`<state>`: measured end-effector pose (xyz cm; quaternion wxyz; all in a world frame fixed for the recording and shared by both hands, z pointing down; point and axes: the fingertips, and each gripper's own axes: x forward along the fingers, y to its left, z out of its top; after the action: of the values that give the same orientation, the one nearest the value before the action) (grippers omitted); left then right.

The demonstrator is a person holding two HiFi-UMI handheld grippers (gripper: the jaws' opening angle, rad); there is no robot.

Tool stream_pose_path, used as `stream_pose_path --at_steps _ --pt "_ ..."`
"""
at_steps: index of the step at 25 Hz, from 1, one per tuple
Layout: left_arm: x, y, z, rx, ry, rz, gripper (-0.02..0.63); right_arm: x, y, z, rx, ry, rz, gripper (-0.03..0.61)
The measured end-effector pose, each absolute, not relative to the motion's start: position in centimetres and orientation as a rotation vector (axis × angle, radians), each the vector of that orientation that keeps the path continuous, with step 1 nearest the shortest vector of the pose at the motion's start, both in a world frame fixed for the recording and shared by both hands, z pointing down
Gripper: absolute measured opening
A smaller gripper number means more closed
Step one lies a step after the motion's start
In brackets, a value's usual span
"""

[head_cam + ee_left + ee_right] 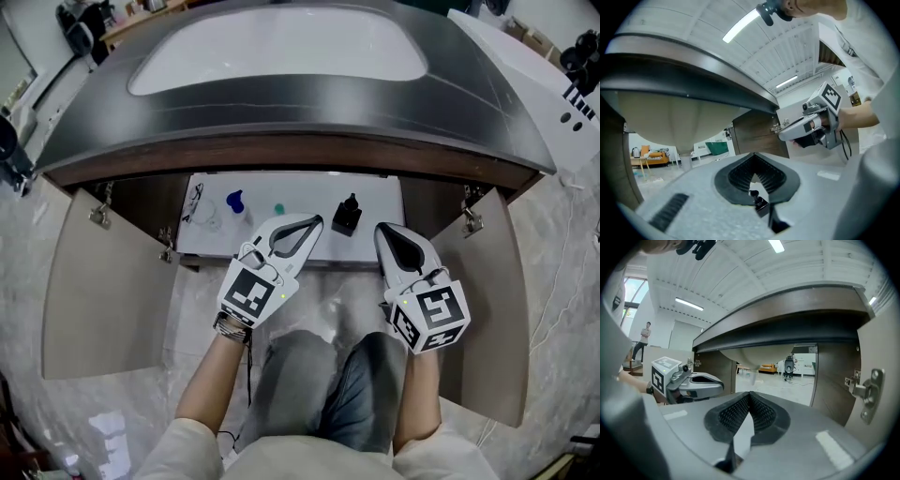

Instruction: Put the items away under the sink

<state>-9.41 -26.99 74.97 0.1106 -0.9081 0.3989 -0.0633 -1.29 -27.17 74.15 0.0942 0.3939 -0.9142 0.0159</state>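
Both brown wooden cabinet doors, one at the left (94, 291) and one at the right (502, 309) of the head view, stood swung wide under the dark grey countertop (281, 108). That left the white cabinet floor (309, 187) below the sink open to reach.

Four items stood on that floor in a loose row across the middle of the frame. At its left lay a clear, wiry object (195, 202), too small to identify with confidence. Next came a blue plastic piece (234, 200), then a small teal piece (278, 209), and at the right a black pump bottle (348, 215). Upright and inside the opening, they looked already stowed, which would explain why neither tool carried anything.

The left white gripper (312, 222) had its ribbed black pads pressed together with nothing between them. The right white gripper (383, 229) was likewise closed and empty. Both sat in the lower centre of the head view, at the front edge of the cabinet floor, pointing into it.

The black pump bottle lay between the two tips and just above them in the frame, touching neither. The blue and teal pieces lay up and left of the left gripper's tip, clear of it.
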Motion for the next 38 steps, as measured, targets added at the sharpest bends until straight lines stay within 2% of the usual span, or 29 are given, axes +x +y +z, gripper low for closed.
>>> stream_pose_path --at_steps 12,28,38 --pt "-8.8 -22.8 57.8 -2.769 1.102 -0.185 0.006 -3.7 -24.3 56.7 1.027 -2.745 0.058 0.006" --pt "-8.8 -19.1 25.0 -2.747 1.307 -0.071 0.006 -1.3 -20.0 23.5 1.102 -2.764 0.051 0.006" --pt "-8.0 -15.9 15.9 -2.715 1.412 -0.051 0.006 0.7 -16.6 12.7 1.125 -2.815 0.045 0.006"
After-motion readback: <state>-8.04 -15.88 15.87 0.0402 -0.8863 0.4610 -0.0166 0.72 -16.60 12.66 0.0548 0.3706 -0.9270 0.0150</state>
